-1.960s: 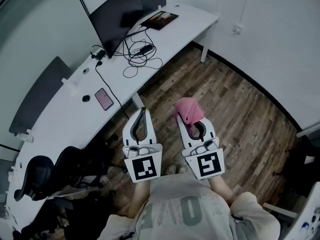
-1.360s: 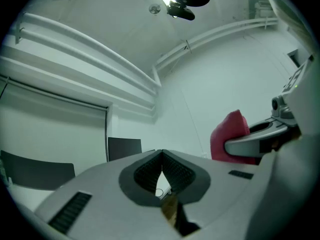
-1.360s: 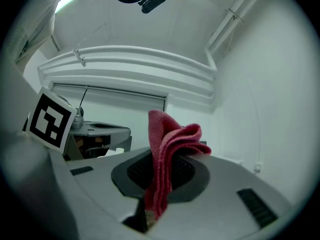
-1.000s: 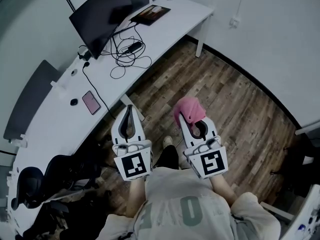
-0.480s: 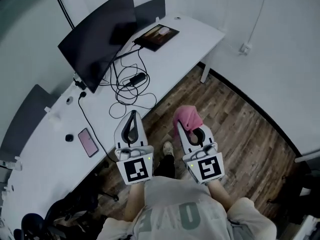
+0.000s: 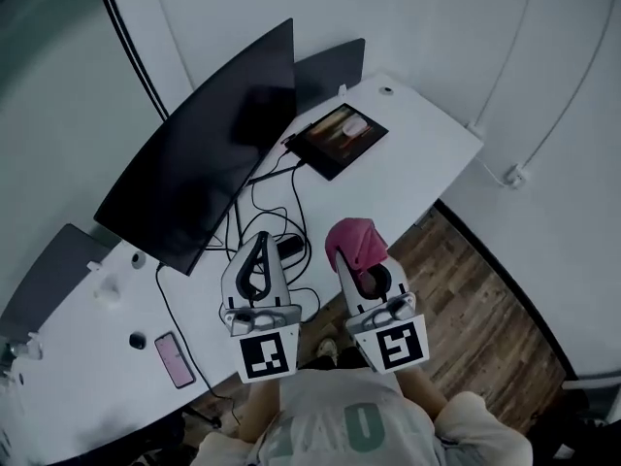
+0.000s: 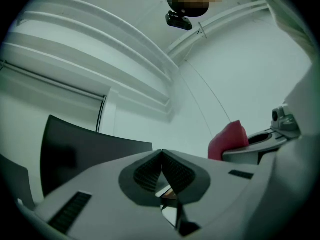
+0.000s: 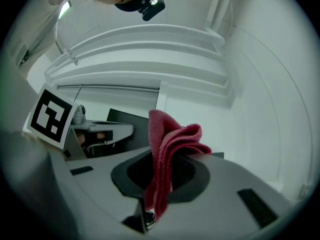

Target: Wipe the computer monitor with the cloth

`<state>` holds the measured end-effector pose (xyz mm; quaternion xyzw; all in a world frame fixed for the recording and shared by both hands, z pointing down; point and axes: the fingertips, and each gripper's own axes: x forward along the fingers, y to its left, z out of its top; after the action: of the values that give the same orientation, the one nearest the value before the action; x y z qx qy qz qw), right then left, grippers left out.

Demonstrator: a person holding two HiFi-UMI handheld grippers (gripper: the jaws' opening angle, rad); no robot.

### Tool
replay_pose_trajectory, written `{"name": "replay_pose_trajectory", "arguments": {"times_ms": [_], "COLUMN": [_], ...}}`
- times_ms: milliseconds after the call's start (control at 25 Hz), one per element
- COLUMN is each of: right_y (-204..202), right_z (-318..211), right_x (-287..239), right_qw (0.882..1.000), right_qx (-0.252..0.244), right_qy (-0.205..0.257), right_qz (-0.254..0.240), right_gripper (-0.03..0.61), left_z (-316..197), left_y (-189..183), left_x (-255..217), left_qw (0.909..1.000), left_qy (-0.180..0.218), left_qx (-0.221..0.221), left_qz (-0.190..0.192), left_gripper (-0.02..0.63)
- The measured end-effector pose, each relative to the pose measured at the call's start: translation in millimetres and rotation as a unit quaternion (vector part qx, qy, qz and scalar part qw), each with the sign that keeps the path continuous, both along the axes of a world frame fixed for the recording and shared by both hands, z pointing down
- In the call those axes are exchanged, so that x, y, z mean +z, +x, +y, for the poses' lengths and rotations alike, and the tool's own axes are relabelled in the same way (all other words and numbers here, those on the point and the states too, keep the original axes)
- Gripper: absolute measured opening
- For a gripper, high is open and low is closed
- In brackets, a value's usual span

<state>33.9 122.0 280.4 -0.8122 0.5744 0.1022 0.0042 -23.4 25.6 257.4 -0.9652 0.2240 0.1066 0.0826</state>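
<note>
At desk edge, head view: both grippers are held out over the long white desk (image 6: 432,149), tips toward the big curved black monitor (image 6: 199,173).

R gripper (image 6: 351,258) is clamped on the crumpled pink cloth (image 6: 357,237). Its own view shows the fabric pinched between the jaw pads, a fold standing up above them and a tail hanging down below. L gripper (image 6: 260,239) has its jaws pressed together w/ nothing between them.

Vs 0.5 s ago: monitor sits larger and more central in the head view. Grippers, which were over the wood plank floor (image 6: 490,304), are now over the desk's near edge and the tangle of black cables (image 6: 264,202). Thin black tablet w/ lit screen (image 6: 340,136) shows closer too. Phone w/ pink screen (image 6: 175,359) has slid to lower left. Grip on cloth unchanged; L jaws unchanged.

Monitor: screen dark, no picture, glossy, wide w/ a gentle curve, standing upright on the desk, cables trailing from below it. Cloth is near it but apart from it, off the screen's lower right corner. Second dark flat panel (image 6: 335,64) stands behind the monitor at the desk's far side.
</note>
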Motion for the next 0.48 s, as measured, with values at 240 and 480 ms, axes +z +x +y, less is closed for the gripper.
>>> {"name": "replay_pose_trajectory", "arguments": {"times_ms": [240, 480], "right_y": [39.7, 69.8], "right_z": [-47.8, -83.7], "right_x": [0.0, 6.9], "right_qw": [0.998, 0.991], "right_qx": [-0.052, -0.126], "right_qy": [-0.005, -0.021], "right_qz": [-0.02, -0.028], "right_gripper": [0.054, 0.054], "left_z": [-31.3, -53.3], "left_y": [48.0, 77.7], "left_x": [9.1, 16.7], "left_qw": [0.9993, 0.9965], "left_qy": [-0.012, -0.022], "left_qx": [-0.028, -0.077], "left_qz": [-0.02, -0.025], "left_gripper": [0.015, 0.015]}}
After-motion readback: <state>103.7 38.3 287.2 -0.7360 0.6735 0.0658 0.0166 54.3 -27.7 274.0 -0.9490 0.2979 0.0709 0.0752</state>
